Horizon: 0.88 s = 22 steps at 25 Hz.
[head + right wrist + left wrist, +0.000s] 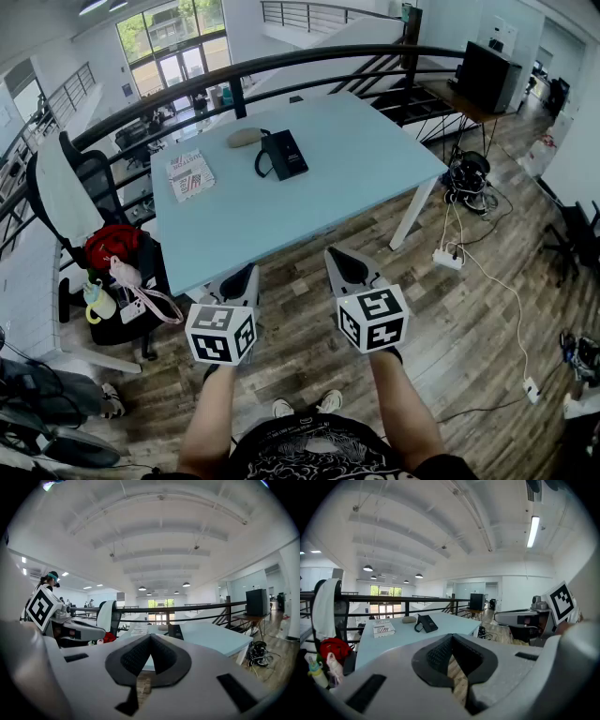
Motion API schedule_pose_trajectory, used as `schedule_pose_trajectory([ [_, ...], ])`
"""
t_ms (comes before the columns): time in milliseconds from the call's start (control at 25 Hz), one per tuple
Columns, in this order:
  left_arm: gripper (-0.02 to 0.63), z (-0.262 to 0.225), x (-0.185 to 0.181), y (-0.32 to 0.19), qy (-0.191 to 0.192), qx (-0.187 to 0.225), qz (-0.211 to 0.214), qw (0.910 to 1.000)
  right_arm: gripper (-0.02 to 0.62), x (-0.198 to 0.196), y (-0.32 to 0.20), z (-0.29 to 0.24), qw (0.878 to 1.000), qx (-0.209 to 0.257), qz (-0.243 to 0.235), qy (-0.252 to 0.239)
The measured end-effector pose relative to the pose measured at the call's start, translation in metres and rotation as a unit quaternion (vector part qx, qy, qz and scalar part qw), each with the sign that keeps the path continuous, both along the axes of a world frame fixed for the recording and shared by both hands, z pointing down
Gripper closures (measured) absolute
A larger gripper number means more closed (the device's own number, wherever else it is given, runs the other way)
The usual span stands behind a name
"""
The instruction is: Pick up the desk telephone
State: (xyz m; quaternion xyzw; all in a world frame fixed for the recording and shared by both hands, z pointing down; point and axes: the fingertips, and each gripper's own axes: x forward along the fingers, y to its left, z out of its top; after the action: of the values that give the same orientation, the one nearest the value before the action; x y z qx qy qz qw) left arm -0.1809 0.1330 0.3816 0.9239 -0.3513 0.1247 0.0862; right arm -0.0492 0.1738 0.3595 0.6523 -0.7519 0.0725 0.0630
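The black desk telephone (282, 154) lies with its coiled cord on the far half of the light blue table (356, 178); it also shows small and distant as the telephone (426, 623) in the left gripper view and the telephone (175, 631) in the right gripper view. Both grippers hang in front of the table's near edge, well short of the phone. My left gripper (242, 279) is shut with nothing in it. My right gripper (343, 263) is shut and empty too, its tips near the table's front edge. The left gripper (451, 637) and right gripper (150, 637) show their jaws meeting.
A printed booklet (189, 174) and a beige oval object (246, 137) lie beside the phone. An office chair (89, 202) with a red bag (114, 246) stands left of the table. A black railing (281, 66) runs behind. Cables and a power strip (447, 259) lie on the wooden floor at right.
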Motion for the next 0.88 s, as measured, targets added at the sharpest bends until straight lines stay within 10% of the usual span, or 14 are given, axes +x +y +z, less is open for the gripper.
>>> schedule_pose_trajectory([
  [880,0.6,0.017,0.078,-0.014,-0.008,-0.01,-0.014,0.9998,0.594,0.08,-0.01,0.012,1.0,0.003,-0.008,-0.014],
])
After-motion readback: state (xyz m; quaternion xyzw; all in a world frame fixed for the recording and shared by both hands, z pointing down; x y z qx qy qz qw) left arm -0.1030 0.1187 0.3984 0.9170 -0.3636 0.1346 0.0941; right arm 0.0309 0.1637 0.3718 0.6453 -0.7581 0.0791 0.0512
